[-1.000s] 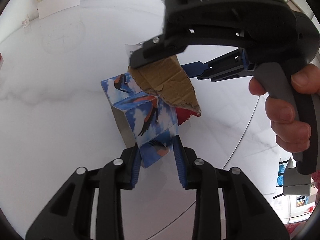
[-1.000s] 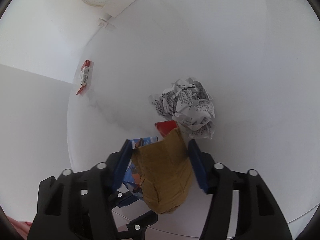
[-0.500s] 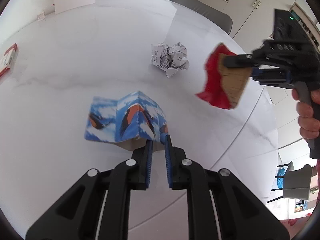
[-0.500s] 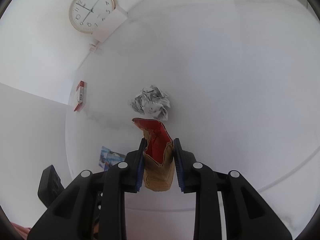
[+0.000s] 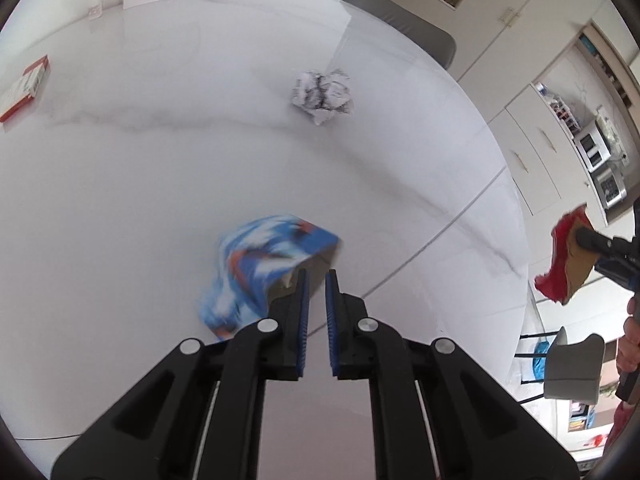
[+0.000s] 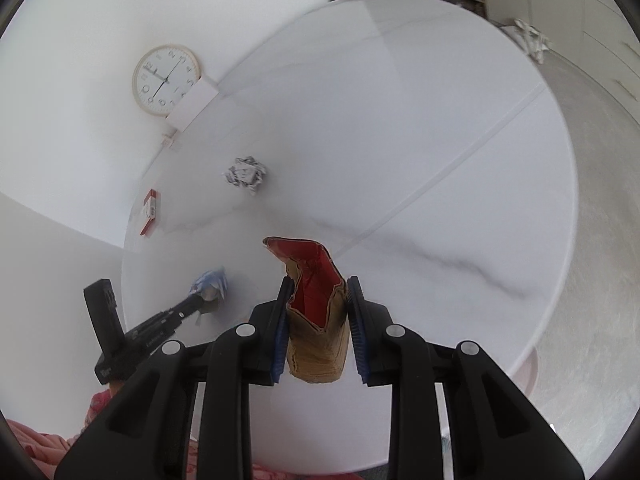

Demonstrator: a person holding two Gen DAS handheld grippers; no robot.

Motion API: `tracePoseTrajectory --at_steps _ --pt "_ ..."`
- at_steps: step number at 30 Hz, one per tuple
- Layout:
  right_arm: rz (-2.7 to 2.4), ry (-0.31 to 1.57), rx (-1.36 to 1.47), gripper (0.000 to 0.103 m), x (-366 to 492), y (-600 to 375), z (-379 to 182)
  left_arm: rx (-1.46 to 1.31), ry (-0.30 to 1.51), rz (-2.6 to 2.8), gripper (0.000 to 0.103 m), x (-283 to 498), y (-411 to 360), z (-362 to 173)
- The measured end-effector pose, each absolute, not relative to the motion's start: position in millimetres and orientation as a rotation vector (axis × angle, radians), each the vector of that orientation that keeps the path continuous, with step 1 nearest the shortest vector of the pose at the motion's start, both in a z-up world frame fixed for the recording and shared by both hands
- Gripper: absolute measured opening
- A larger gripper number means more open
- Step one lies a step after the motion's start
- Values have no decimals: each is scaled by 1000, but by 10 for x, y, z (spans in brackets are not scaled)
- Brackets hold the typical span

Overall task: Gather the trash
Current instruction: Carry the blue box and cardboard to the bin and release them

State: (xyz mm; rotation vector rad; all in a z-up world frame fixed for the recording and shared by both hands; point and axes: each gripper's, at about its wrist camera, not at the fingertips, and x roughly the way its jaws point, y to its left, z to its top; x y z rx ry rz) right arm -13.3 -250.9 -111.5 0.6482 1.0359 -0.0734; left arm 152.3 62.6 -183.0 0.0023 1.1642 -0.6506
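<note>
Your right gripper [image 6: 318,316] pinches the red-lined cardboard scrap [image 6: 316,308], now lifted well clear of the blue printed carton [image 5: 264,268], so the two pieces are separated. Your left gripper [image 5: 316,304], nearly pressed together, pinches the carton's edge above the table [image 5: 140,200]. No writing is legible.

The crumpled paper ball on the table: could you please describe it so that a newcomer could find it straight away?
Start at the round white marble table and look toward the side where the wall clock hangs. The crumpled paper ball lies alone there on the bare top, right of the flat red-and-white box. It is the only scrunched, grey-printed white wad, and neither gripper holds it.
</note>
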Motion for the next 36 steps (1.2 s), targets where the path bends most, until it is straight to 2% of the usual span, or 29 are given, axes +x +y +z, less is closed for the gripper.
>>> tracePoseTrajectory --at_steps 8,9,10,11,12,15,16,24,25,26,27,36 --pt "-198 991 720 27 -1080 -2662 -1101 153 1094 -669 7 1191 457 -1643" --pt "-214 990 730 27 -1179 -2680 -1115 205 1065 -665 12 1172 462 -1606" --pt "-225 989 737 27 -1227 -2682 -1130 253 1046 -668 20 1174 475 -1579" --pt "-235 989 744 27 -1283 -2686 -1138 292 1037 -668 52 1183 490 -1569" --pt "-244 988 750 27 -1335 -2697 -1140 336 1025 -657 79 1205 523 -1550" --pt "-274 978 758 27 -1439 -2678 -1126 449 1010 -684 92 1330 578 -1589" --pt "-280 973 760 27 -1486 -2680 -1113 472 1031 -698 93 1381 583 -1631" --pt "-305 952 777 27 -1480 -2468 -1136 617 1139 -733 92 1695 407 -2177" --pt "-308 952 777 27 -1472 -2440 -1139 621 1136 -733 86 1698 394 -2209" --pt "-311 952 778 27 -1467 -2423 -1141 618 1146 -739 64 1701 381 -2241" --pt "-315 950 780 27 -1465 -2401 -1143 605 1179 -753 48 1708 372 -2275" --pt "-354 946 762 27 -1645 -2463 -1091 518 1117 -712 48 1288 216 -1698"
